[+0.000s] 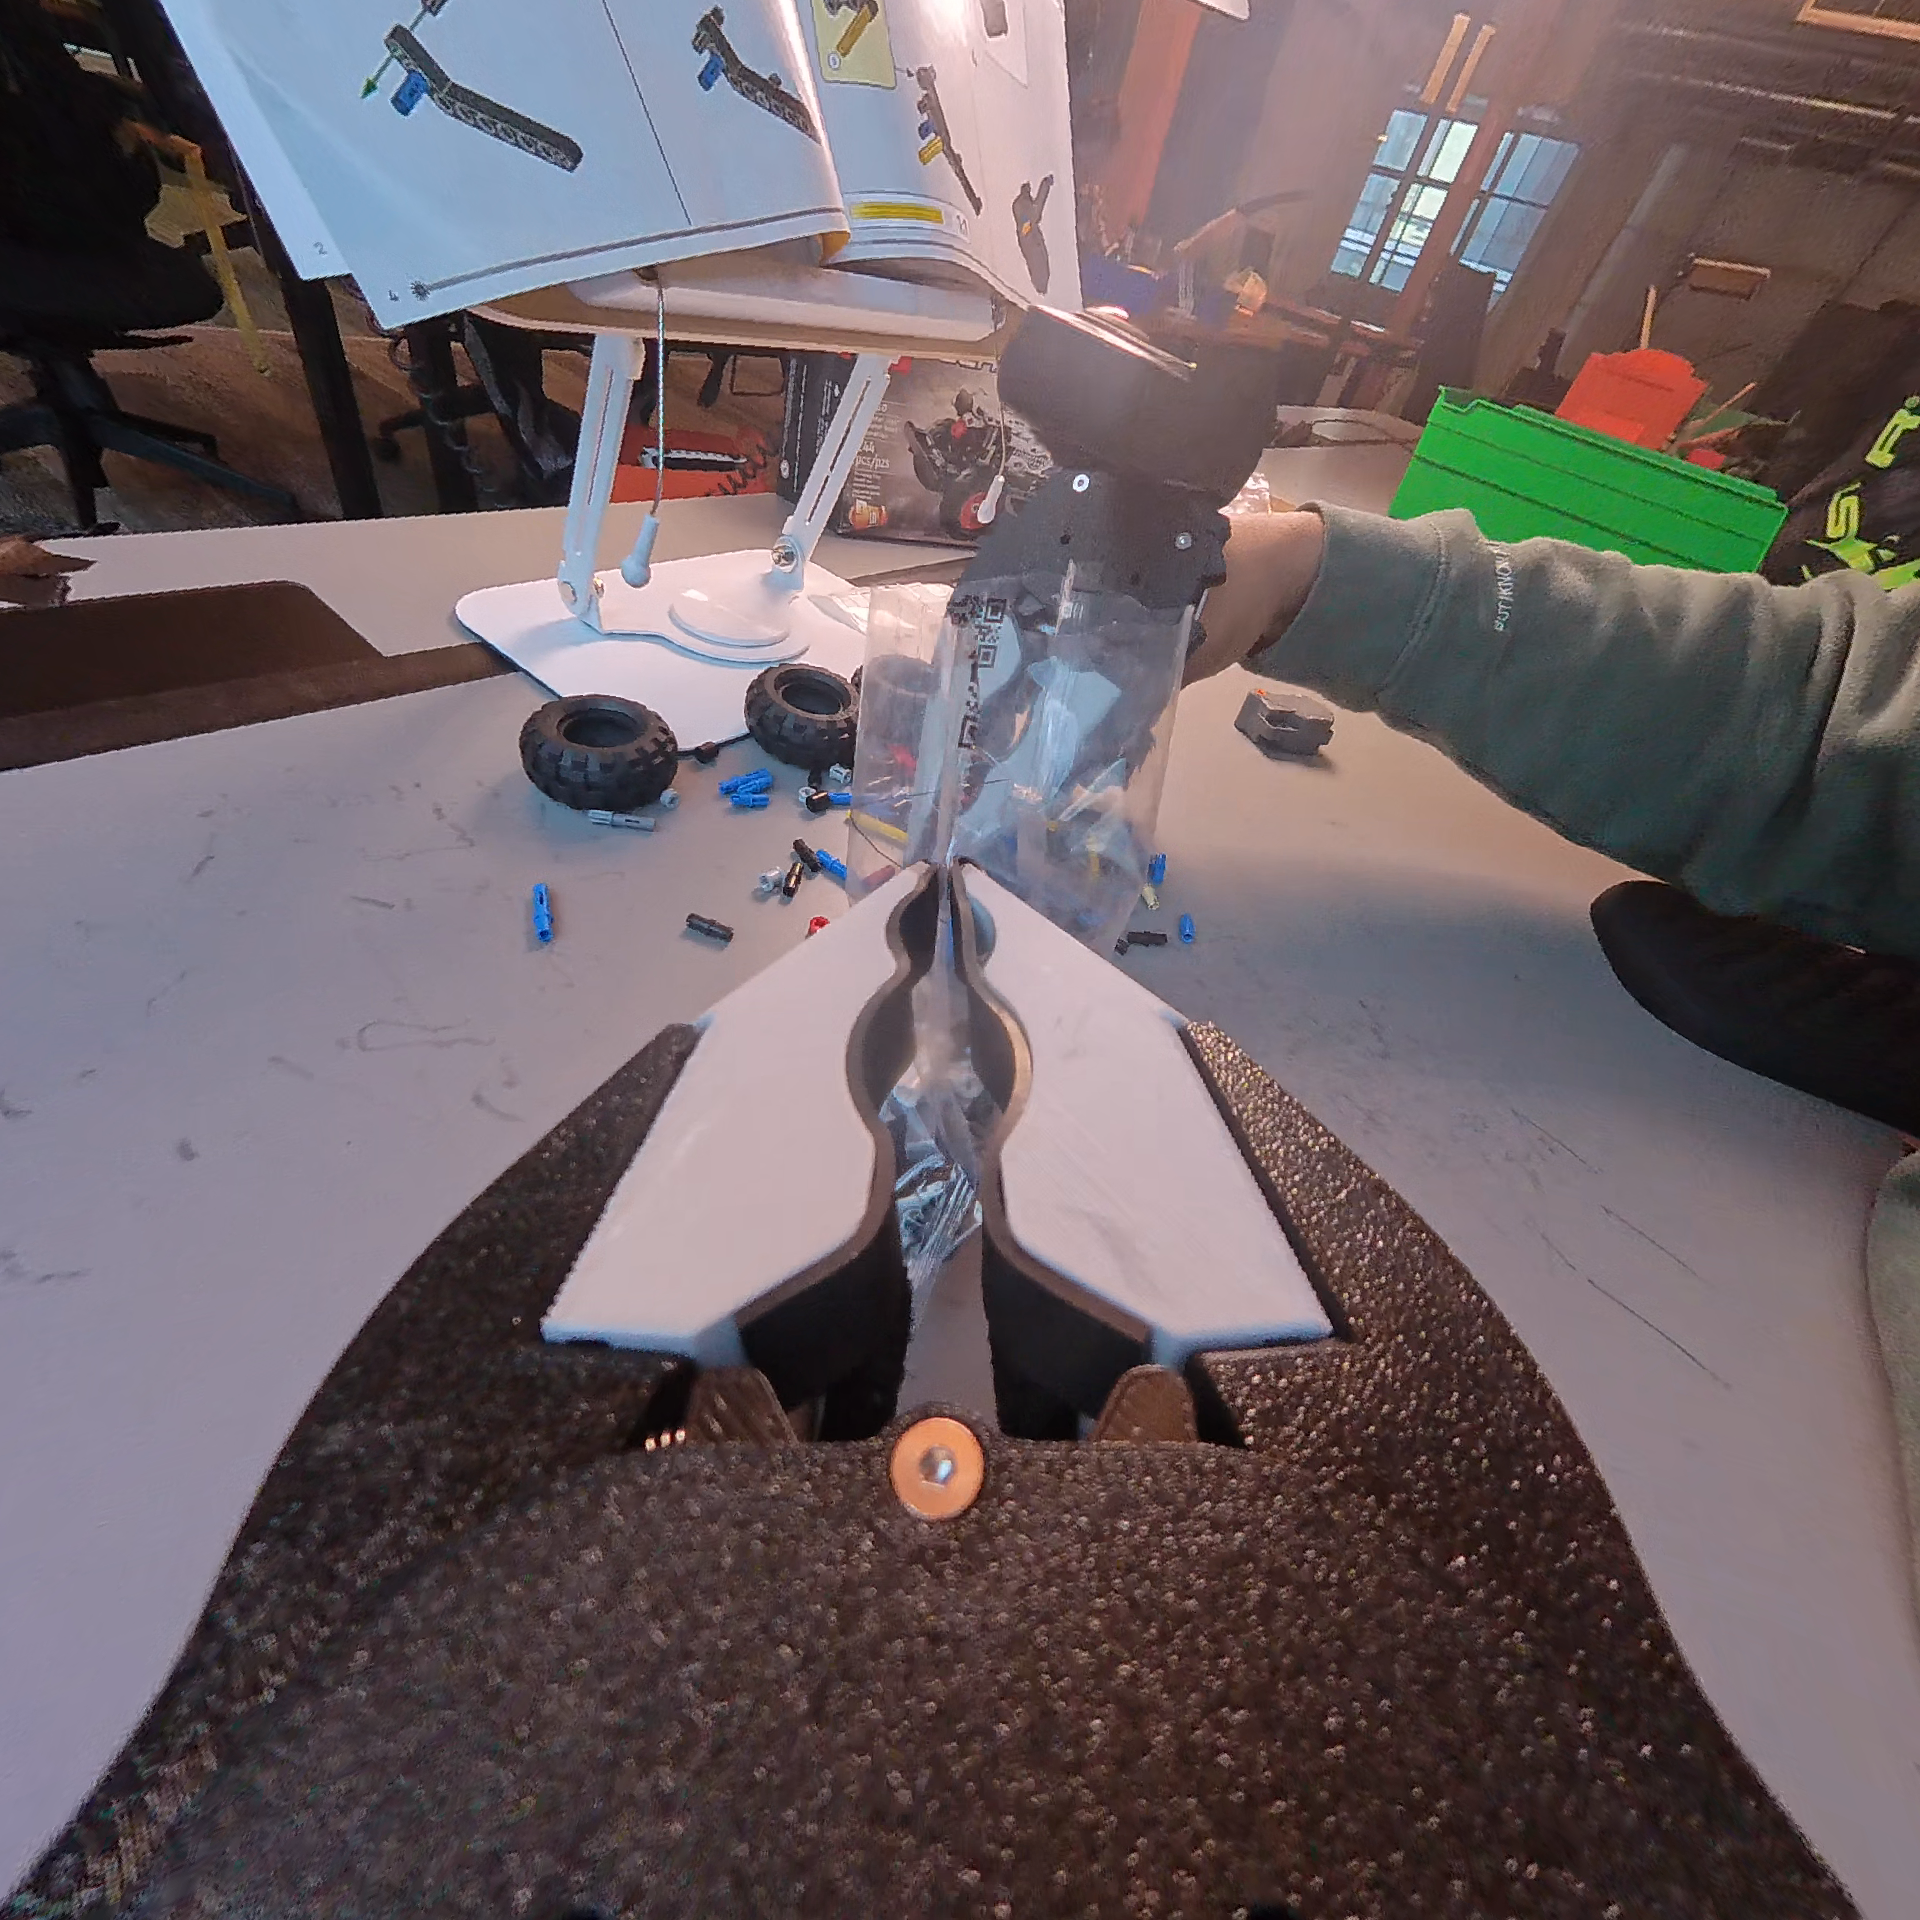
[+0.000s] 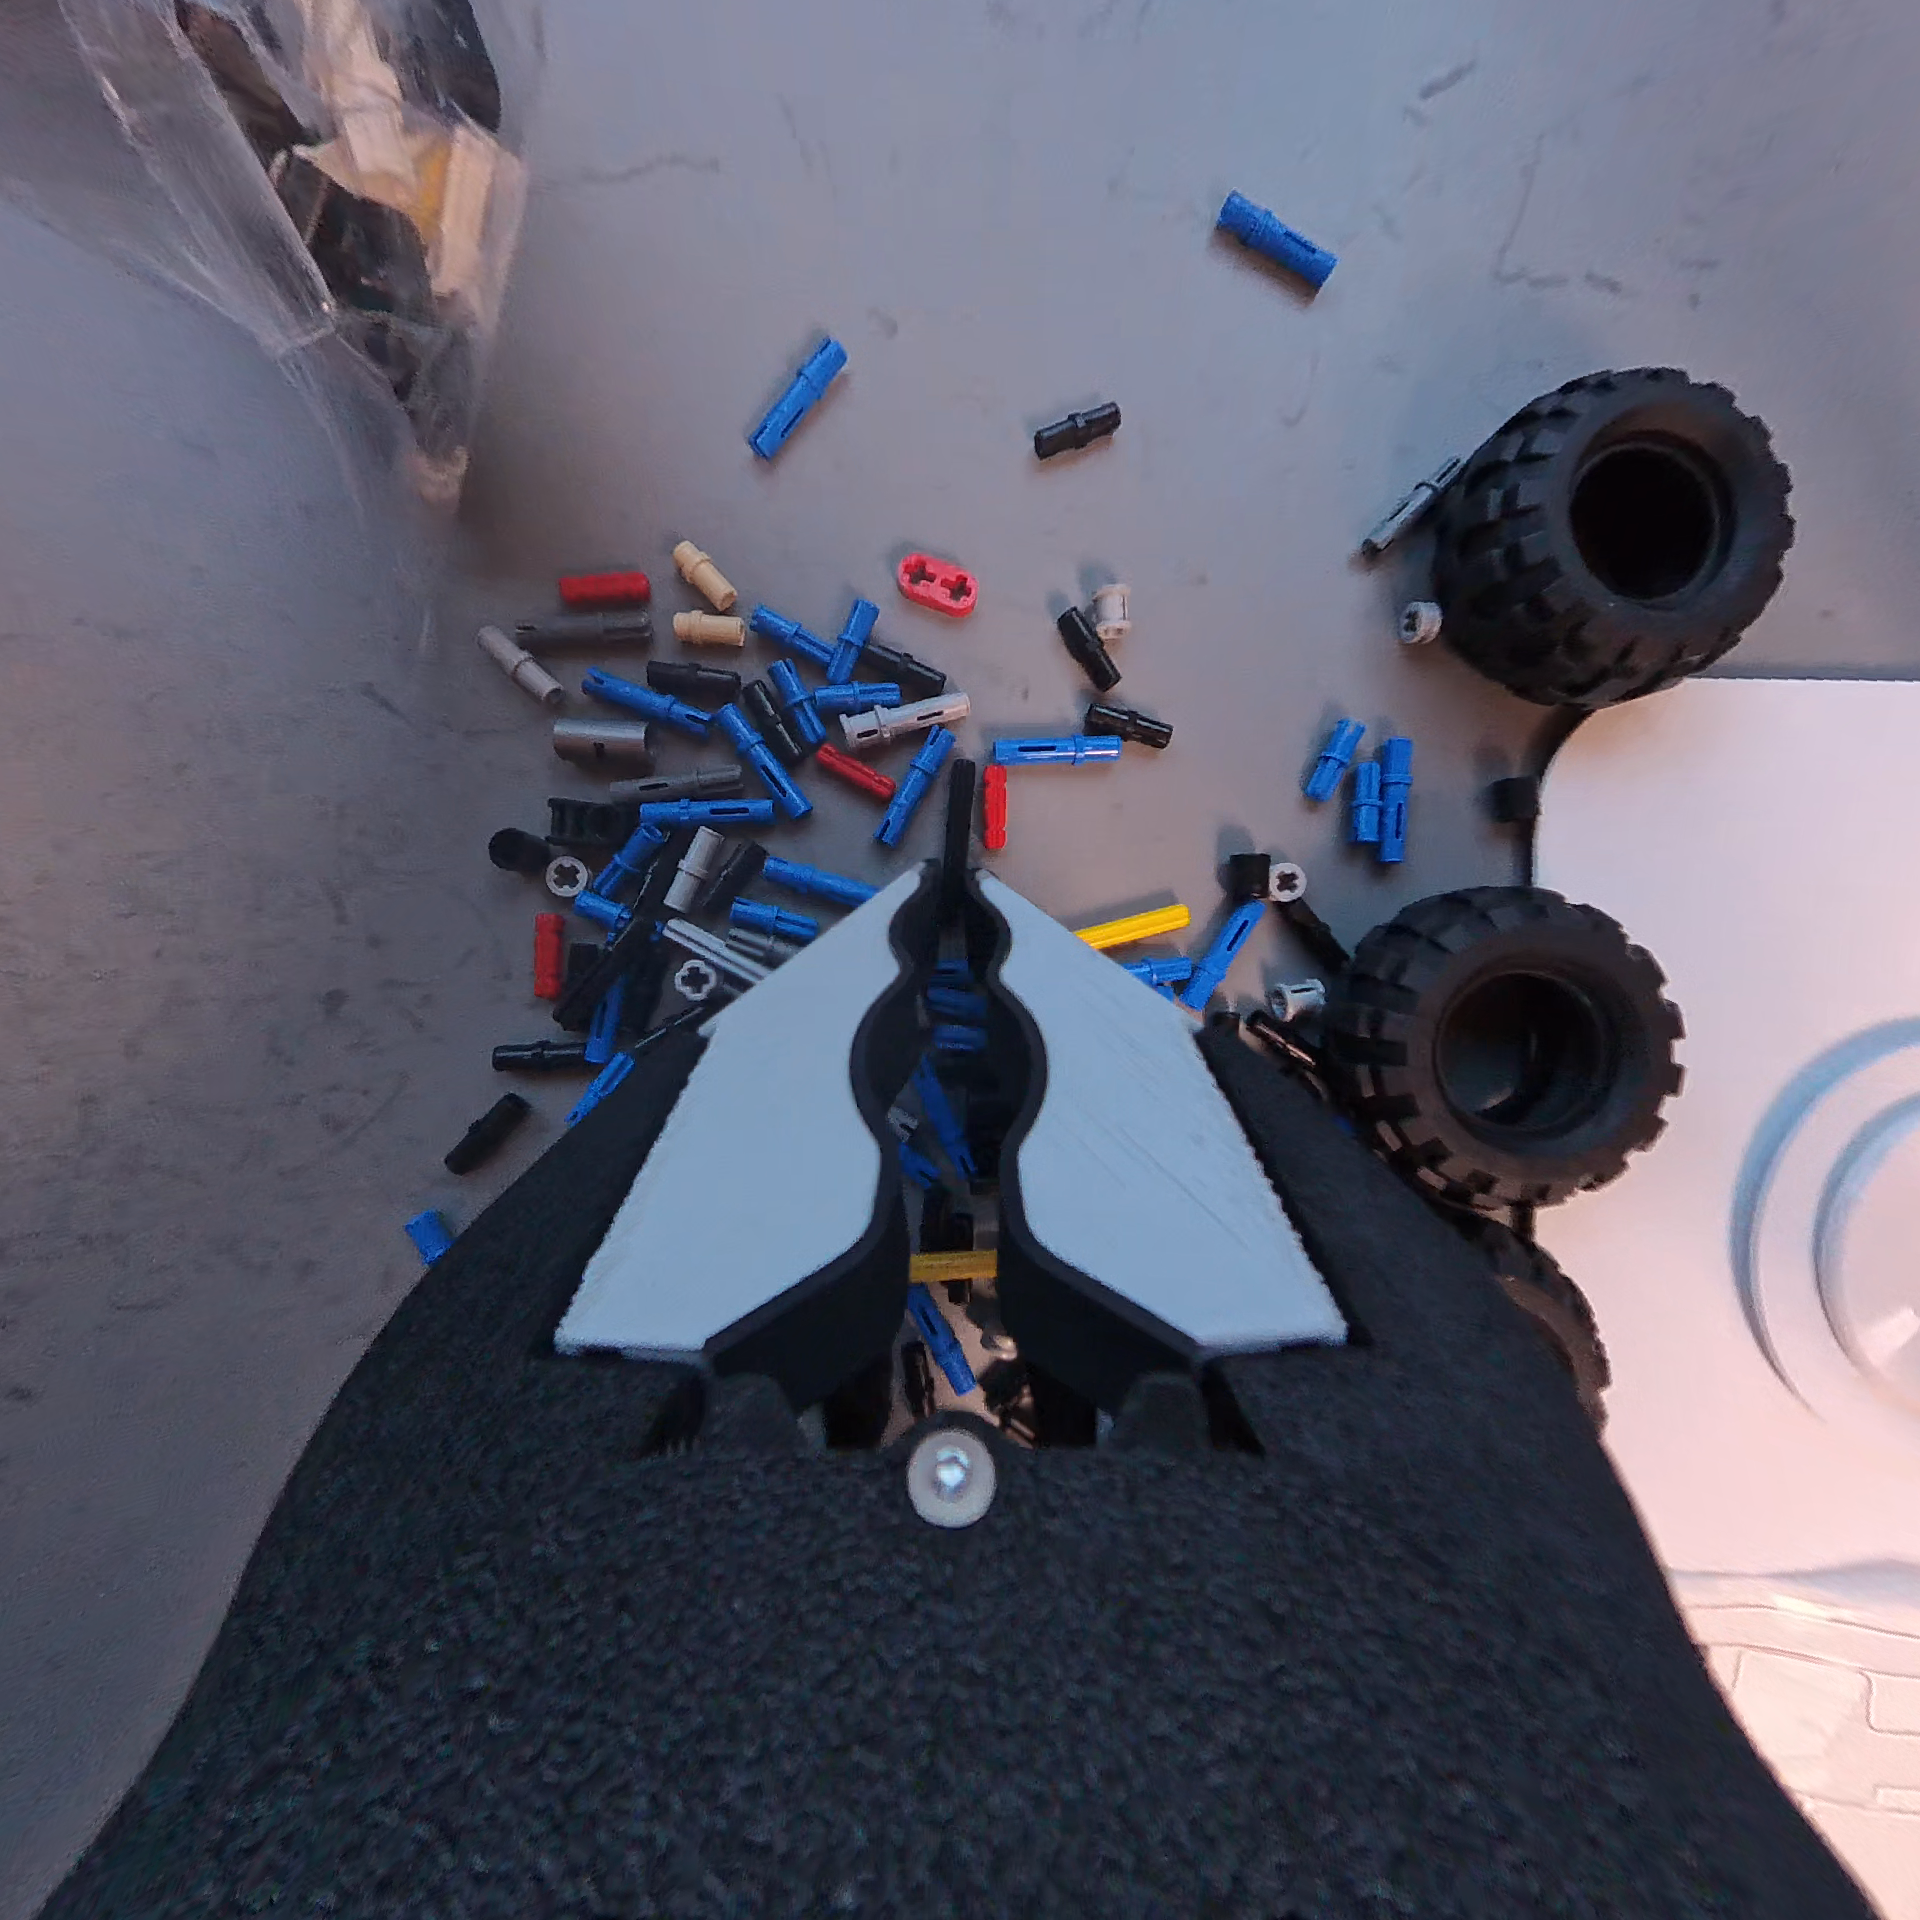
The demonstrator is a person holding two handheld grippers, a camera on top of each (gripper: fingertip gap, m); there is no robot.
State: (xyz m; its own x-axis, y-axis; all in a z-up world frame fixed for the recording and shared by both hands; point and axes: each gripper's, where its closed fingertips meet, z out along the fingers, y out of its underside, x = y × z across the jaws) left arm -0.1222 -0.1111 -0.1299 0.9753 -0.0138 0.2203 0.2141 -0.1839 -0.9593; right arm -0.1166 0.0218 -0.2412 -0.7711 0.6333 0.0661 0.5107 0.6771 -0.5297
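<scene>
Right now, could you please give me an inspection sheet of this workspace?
Surface: scuffed grey tabletop.
Handled things: clear plastic bag of small parts; thin black plastic pin.
Clutter: scattered blue, black, red and grey plastic pins; black knobbly rubber tyres beside them; small grey block.
Grippers: left tool shut on the bag's end; right tool shut on the black pin, above the pile.
Cables: thin grey cord hanging from the stand.
Surroundings: white book stand holding an open instruction booklet; green plastic bin; a person's grey-green sleeve.
</scene>
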